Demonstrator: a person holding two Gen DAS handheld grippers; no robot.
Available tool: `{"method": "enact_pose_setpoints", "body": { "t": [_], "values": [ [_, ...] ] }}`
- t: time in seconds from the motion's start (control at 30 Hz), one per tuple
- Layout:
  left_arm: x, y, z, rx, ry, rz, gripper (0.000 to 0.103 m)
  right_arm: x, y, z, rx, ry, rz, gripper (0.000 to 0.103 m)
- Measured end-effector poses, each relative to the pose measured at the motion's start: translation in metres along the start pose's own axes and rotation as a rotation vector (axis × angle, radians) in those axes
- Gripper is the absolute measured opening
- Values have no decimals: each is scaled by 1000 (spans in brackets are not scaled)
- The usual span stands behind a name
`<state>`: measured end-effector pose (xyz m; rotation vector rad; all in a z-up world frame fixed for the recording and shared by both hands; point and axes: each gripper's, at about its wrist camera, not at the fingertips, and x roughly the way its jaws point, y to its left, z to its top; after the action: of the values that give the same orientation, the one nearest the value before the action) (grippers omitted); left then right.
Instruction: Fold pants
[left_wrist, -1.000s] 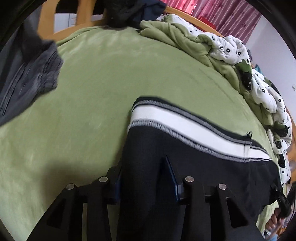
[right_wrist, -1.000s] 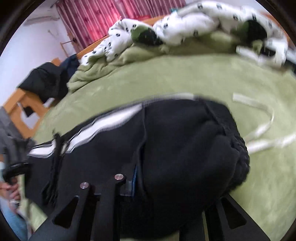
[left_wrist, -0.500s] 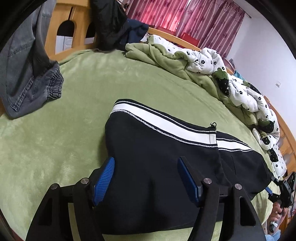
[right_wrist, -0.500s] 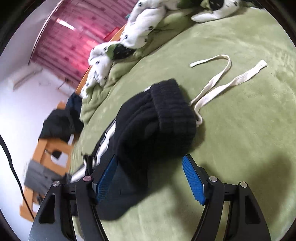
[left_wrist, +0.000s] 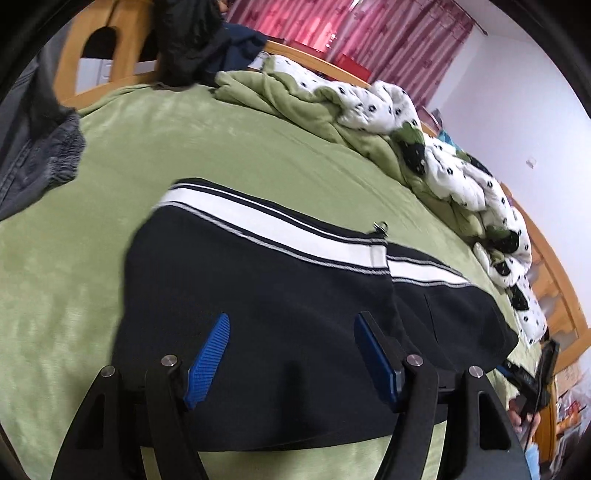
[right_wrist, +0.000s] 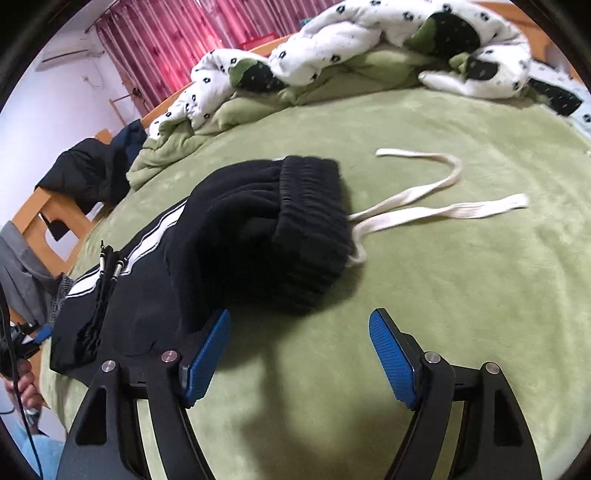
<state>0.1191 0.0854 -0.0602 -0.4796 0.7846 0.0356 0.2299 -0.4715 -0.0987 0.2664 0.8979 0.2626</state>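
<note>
Black pants (left_wrist: 266, 295) lie folded on the green bed (left_wrist: 221, 155), drawstring (right_wrist: 424, 206) trailing toward 2 o'clock. Left tongs (left_wrist: 291, 354) and right tongs (right_wrist: 299, 354) both gape apart, gripping nothing.

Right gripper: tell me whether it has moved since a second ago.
Yes. The right gripper let go of the black pants and backed off toward the bed's near edge, fingers open.

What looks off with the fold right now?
The white drawstring trails loose across the green blanket from the ribbed waistband of the black side-striped pants, not tucked in. The waistband end sits bunched and humped rather than flat. Both the left gripper and right gripper are open, holding nothing.
</note>
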Motion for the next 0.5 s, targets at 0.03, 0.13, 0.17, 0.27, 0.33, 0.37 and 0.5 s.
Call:
{"method": "enact_pose_setpoints", "body": {
  "t": [0.03,0.13,0.17,0.27,0.33,0.37,0.5],
  "values": [
    [1,-3,-1,4,1,0,68,11,2,5,-1,17,-2,77],
    [2,-13,-4,14,10,-1,68,40,10,20,-44,45,-17,77],
    [2,-14,-5,19,9,6,68,44,11,23,-62,34,-16,71],
    [1,-17,-8,29,6,50,68,29,22,32,-224,-72,-86,47],
    [-2,-15,-7,25,6,58,68,5,28,43,-401,-180,-189,46],
    [-3,-14,-7,21,6,58,68,-1,27,49,-462,-199,-222,46],
    [-1,-11,-6,-3,12,58,68,8,4,59,-551,-138,-313,64]
  ]
}}
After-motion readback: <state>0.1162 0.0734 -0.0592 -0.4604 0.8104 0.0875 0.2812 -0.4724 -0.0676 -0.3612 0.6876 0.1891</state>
